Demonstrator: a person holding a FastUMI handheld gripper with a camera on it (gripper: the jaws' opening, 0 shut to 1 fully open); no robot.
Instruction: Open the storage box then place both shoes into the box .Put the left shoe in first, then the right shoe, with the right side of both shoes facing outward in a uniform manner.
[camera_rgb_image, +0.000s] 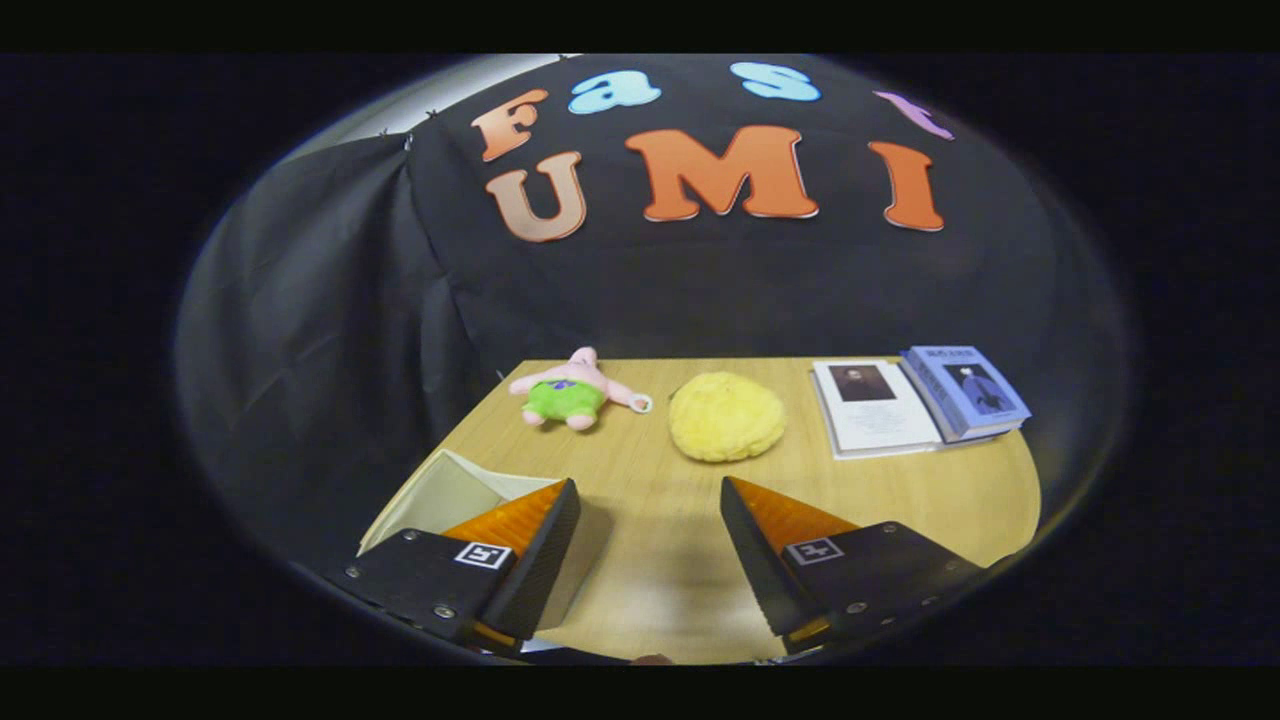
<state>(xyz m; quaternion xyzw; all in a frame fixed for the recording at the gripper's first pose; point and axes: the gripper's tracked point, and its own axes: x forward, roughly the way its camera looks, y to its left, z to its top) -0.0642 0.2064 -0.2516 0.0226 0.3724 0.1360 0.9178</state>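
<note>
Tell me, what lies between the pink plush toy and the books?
A round yellow cushion sits on the table between the plush and the books, beyond the open gripper.

book (968, 390) covers' print too small

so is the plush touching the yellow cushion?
Apart. Gripper view shows bare table between plush and cushion; open gripper holds nothing.
</note>
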